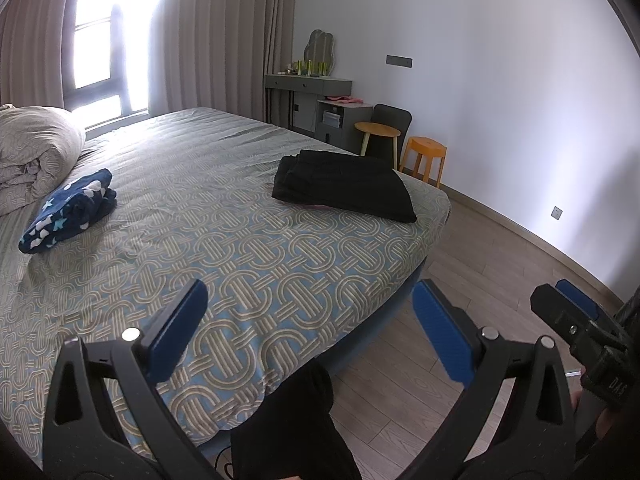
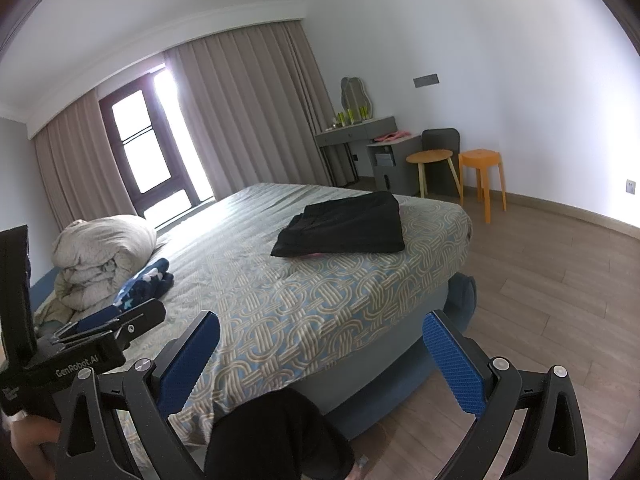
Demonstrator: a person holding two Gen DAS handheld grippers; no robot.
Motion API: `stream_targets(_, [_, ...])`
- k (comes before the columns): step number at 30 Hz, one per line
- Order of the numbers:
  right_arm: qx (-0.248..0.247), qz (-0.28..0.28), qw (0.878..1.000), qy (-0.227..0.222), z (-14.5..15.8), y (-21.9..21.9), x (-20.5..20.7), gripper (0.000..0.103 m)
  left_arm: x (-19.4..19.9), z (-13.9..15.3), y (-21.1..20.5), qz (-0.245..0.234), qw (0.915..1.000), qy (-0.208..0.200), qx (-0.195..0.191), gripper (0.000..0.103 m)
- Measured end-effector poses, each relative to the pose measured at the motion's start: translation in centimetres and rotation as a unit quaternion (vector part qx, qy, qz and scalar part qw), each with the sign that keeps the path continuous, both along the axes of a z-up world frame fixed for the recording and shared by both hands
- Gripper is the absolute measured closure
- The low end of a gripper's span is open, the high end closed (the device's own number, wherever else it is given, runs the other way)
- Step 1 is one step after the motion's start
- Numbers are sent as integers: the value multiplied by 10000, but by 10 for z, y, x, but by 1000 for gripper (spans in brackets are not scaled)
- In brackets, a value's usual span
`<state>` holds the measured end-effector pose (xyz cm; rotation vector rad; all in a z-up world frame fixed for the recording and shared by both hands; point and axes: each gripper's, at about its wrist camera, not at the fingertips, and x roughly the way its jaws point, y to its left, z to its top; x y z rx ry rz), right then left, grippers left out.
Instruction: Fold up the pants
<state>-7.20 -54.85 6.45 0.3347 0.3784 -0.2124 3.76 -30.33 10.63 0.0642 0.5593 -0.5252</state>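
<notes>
- The black pants [image 1: 344,184] lay folded on the patterned bed [image 1: 224,248] near its far corner, well apart from both tongs.
- A star-print blanket [image 1: 68,212] sat beside a bundled duvet [image 1: 36,148]; a round side table [image 2: 434,160] and an orange stool [image 2: 480,168] stood beyond.
- The left gripper [image 1: 310,336] and the right gripper [image 2: 322,356] were both spread wide — gripping nothing.

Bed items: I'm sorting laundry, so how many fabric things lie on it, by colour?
Black: 1, the folded pants near the far corner.
Navy with stars: 1, the rolled blanket.
Beige: 1, the bundled duvet by the window side.
Total: 3 on the bed.
</notes>
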Motion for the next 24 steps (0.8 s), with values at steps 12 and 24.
stream_targets(12, [10, 44, 10000, 57, -2, 1, 7, 0, 0, -1, 1, -6, 10000, 15, 20, 1])
stream_targets(24, [76, 39, 9999, 106, -8, 4, 8, 0, -4, -2, 0, -34, 9999, -65, 98, 1])
